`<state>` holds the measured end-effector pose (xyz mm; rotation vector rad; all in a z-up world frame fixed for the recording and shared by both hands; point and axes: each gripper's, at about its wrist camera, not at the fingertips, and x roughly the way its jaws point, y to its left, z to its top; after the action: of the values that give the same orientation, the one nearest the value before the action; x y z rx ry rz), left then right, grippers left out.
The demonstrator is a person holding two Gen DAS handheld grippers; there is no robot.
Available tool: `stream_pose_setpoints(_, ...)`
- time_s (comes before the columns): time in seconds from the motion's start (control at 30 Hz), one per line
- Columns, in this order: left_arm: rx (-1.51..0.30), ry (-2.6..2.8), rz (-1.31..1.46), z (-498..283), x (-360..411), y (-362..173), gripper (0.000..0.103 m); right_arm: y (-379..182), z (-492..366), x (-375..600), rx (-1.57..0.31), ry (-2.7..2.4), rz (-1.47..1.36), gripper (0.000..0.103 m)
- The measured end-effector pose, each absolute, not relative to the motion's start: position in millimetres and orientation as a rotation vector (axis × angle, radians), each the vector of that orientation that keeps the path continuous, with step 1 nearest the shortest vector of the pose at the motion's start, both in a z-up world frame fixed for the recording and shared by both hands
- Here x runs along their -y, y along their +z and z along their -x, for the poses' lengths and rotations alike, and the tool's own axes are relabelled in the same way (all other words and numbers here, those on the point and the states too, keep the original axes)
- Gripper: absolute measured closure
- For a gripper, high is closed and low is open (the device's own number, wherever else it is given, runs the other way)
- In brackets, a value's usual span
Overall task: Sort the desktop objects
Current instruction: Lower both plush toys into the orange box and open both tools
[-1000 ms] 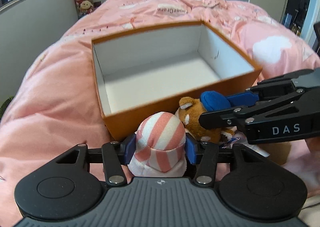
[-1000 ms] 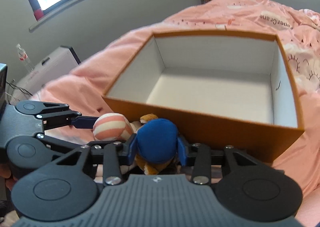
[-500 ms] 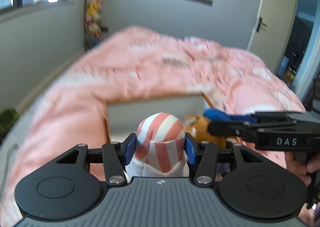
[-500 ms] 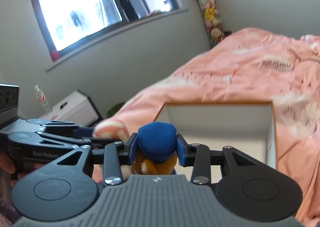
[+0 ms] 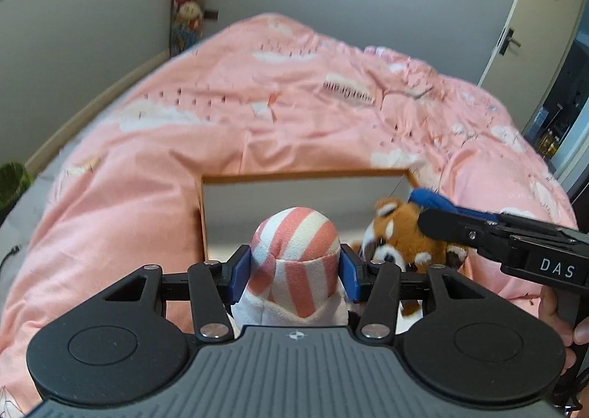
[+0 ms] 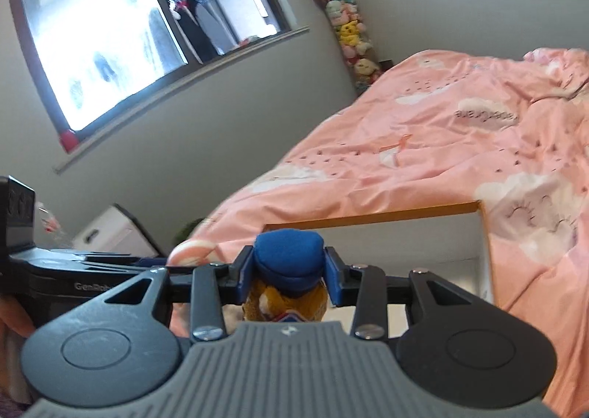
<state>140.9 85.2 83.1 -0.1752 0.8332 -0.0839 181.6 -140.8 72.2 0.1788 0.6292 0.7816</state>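
My left gripper [image 5: 294,267] is shut on a plush toy with a pink-and-white striped hat [image 5: 296,252], held up over the near side of the orange box [image 5: 305,175]. My right gripper [image 6: 289,272] is shut on the blue cap of a brown plush animal [image 6: 289,259]; that toy [image 5: 401,237] hangs beside the striped toy in the left wrist view, with the right gripper [image 5: 434,215] coming in from the right. The striped toy [image 6: 191,250] and left gripper [image 6: 147,263] show at left in the right wrist view. The box's white inside [image 6: 405,237] lies just ahead and below.
The box sits on a bed with a pink quilt [image 5: 294,105]. A tube of small plush toys [image 6: 349,35] stands in the far corner. A window [image 6: 129,24] is at left, a door [image 5: 530,24] at right. A white box [image 6: 114,234] stands on the floor at left.
Both grippers have risen with their toys and tilted up. The box has dropped low in both views, and the toys now hang above its near edge.
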Motion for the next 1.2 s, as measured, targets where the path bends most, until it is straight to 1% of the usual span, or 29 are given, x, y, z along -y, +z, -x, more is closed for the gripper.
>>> stream_pose_setpoints(0.07, -0.874, -0.078, 0.163, -148.9, -84.9, 72.5, 0.045, 64.9, -185.7, 134.7, -0.641, 0.77, -0.144, 0.062)
stream_pose_setpoints(0.17, -0.926, -0.091, 0.167, -155.1, -83.1, 57.3, 0.045, 45.5, -191.9, 127.4, -0.725, 0.789, -0.14, 0.063)
stream_pose_setpoints(0.3, -0.944, -0.07, 0.111, -162.2, -76.3, 44.0, 0.045, 19.3, -199.7, 122.1, -0.826, 0.803, -0.162, 0.063)
stream_pose_setpoints(0.57, -1.086, -0.041, 0.1, -185.0, -78.8, 5.0, 0.046, -24.2, -224.3, 109.3, -0.995, 0.813, -0.193, 0.063)
stream_pose_setpoints(0.87, -1.133, 0.007, 0.081, -195.5, -77.1, -15.8, 0.044, -40.5, -245.3, 93.9, -1.041, 0.8, -0.229, 0.06)
stream_pose_setpoints(1.0, -1.117, 0.002, 0.094, -196.6, -80.0, -15.7, 0.042, -47.1, -255.8, 92.0, -1.066, 0.766, -0.264, 0.055)
stream_pose_setpoints(1.13, -1.103, -0.034, 0.085, -190.1, -82.2, -14.9, 0.043, -48.9, -257.4, 94.3, -1.081, 0.748, -0.276, 0.05)
stream_pose_setpoints(1.17, -1.099, -0.046, 0.081, -187.7, -83.0, -14.4, 0.043, -47.3, -253.5, 96.9, -1.083, 0.751, -0.271, 0.046)
stream_pose_setpoints(1.2, -1.097, -0.056, 0.077, -186.6, -83.5, -14.1, 0.044, -45.4, -251.4, 97.7, -1.084, 0.748, -0.262, 0.039)
